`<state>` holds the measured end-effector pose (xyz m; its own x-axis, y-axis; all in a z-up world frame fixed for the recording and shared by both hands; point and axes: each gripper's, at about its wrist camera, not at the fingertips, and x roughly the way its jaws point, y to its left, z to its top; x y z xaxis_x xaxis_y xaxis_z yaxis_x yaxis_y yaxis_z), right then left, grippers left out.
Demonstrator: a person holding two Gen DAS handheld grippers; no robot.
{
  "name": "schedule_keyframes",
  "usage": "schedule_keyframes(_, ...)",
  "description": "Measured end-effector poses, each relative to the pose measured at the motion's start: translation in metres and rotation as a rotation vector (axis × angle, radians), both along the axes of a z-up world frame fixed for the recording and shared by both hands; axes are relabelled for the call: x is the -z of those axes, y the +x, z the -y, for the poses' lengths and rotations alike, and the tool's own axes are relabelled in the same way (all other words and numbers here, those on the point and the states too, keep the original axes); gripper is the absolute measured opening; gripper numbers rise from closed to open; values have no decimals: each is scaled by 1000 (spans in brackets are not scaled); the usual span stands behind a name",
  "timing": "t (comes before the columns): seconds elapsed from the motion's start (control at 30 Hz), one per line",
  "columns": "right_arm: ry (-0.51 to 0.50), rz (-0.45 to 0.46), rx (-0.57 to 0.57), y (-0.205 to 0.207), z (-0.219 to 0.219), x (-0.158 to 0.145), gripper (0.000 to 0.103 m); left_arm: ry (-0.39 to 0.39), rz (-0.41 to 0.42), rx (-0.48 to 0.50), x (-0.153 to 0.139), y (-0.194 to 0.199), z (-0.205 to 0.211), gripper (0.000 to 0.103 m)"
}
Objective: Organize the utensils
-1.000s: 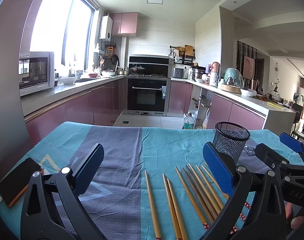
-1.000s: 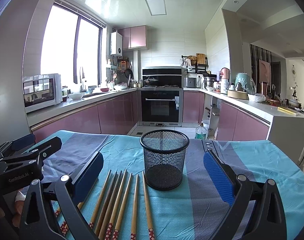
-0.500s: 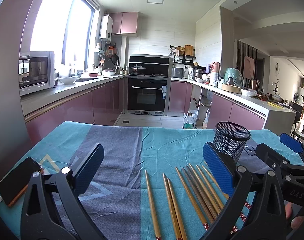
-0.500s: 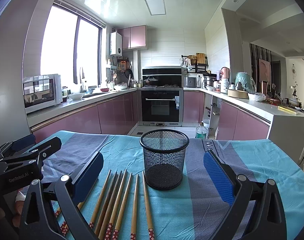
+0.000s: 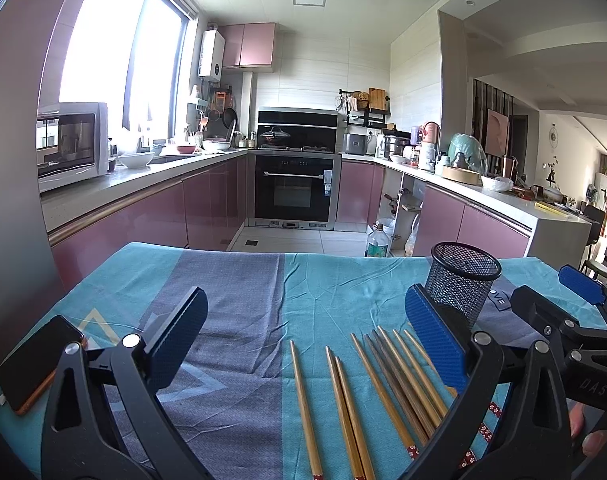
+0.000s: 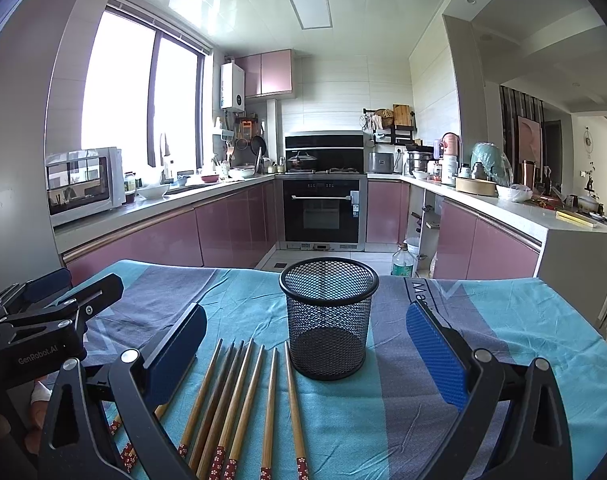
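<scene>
Chopsticks: loose wooden sticks lying flat on the tablecloth, fanned side by side, tips pointing away from the jaws and decorated red ends toward the person; none is in the holder, so I judge the sorting not yet begun.
Left gripper: jaws spread wide and empty, hovering above the cloth; three sticks lie in the gap between its pads, and the tighter bundle runs under its right pad.
Right gripper: jaws released and empty as well; most of the sticks sit toward its left pad, with the holder straight ahead, between the pads and beyond them.
Mesh holder: black wire cup standing upright and empty, just past the stick tips; its mouth faces up, which suits dropping sticks in end first.
Why the spread: both grippers look held open to leave room for closing on a thin stick; the parallel lay means a pinch across the shaft is the likely grip.
Risk, as a judgement: neighbouring sticks touch, so a pinch may lift two, and round shafts may roll.
Tablecloth: teal and grey, wrinkled, covering the table beneath both jaws.
Phone: dark slab on the cloth, outside the left gripper's left pad, well apart from the sticks.
Kitchen counter: far beyond the jaws, not involved.
</scene>
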<state>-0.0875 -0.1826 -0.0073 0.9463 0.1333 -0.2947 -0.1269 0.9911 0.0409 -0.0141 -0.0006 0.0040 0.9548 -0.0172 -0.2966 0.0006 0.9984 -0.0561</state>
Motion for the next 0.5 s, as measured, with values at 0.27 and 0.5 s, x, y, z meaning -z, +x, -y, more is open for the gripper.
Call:
schedule_keyframes(0.27, -1, 0, -4, 0, -1, 2, 97, 3, -6, 1, 1, 0, 1, 97)
schedule_keyframes(0.5, 4, -7, -8, 2, -2, 5, 97, 6, -20, 1, 3, -1, -2, 97)
